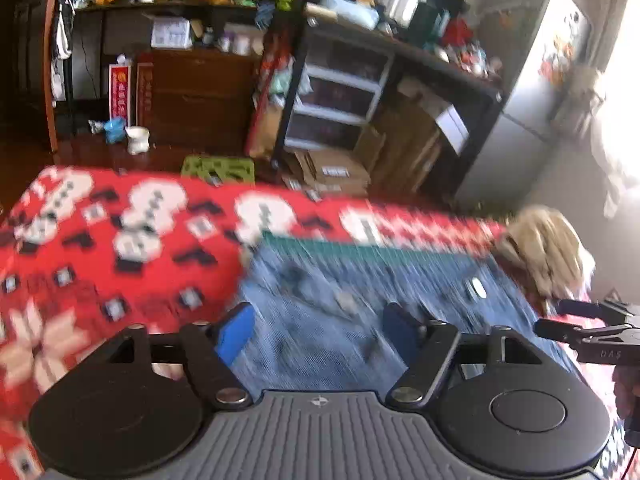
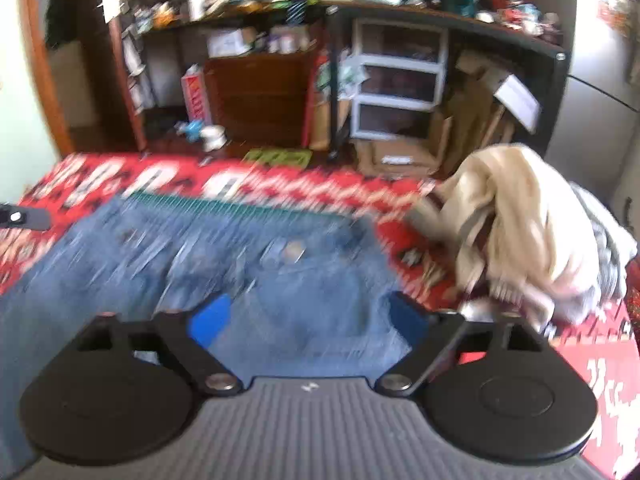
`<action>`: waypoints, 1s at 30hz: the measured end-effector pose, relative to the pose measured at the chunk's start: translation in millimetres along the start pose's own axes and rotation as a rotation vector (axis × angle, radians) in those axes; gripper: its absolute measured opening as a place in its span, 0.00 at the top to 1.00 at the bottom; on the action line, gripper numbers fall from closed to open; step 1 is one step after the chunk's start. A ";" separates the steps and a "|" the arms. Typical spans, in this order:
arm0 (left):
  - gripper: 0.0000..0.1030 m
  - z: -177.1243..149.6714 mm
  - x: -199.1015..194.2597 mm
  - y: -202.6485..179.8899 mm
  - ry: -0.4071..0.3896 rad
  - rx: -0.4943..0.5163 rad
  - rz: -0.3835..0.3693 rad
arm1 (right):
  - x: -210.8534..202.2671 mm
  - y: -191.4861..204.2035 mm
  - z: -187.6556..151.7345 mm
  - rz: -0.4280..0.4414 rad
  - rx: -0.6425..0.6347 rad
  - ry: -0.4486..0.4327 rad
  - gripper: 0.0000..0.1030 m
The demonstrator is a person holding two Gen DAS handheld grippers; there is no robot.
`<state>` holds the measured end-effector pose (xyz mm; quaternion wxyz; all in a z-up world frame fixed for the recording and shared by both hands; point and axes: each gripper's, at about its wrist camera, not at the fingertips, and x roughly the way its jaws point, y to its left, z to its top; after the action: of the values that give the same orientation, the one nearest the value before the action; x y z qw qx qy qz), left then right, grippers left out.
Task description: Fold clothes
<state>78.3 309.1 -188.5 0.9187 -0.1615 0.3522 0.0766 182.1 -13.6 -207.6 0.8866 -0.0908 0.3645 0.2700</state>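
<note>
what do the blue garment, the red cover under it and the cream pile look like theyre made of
Blue garment: looks like denim, with a faded matte blue weave and a metal button, probably jeans.
Red cover: seems a soft knit or fleece blanket, with a blocky snowman and snowflake pattern; blur hides the texture.
Cream pile: soft, limp fabric in loose folds, maybe knit or fleece.

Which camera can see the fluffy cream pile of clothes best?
The right wrist view. There the cream clothes pile fills much of the right side, sharp enough to show its folds, sitting on the red blanket beside the jeans. The left wrist view shows only a small, blurred clump near the right edge.
</note>
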 end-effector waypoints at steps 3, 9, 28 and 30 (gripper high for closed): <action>0.22 -29.0 -3.4 -27.5 0.027 0.038 0.018 | -10.6 18.0 -26.1 0.019 -0.020 0.044 0.01; 0.14 -78.0 5.4 -62.2 0.080 0.087 0.020 | -15.4 44.7 -71.3 -0.001 -0.067 0.090 0.01; 0.00 -116.7 1.4 -92.7 0.141 0.226 0.141 | -47.2 49.2 -118.2 -0.070 0.067 0.147 0.00; 0.00 -116.3 0.7 -94.7 0.166 0.238 0.141 | -48.0 49.3 -117.2 -0.066 0.066 0.175 0.00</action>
<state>30.5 179.6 -247.3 0.8915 -0.0323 0.4439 0.0849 57.0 -34.0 -256.6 0.8623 -0.0967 0.4460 0.2196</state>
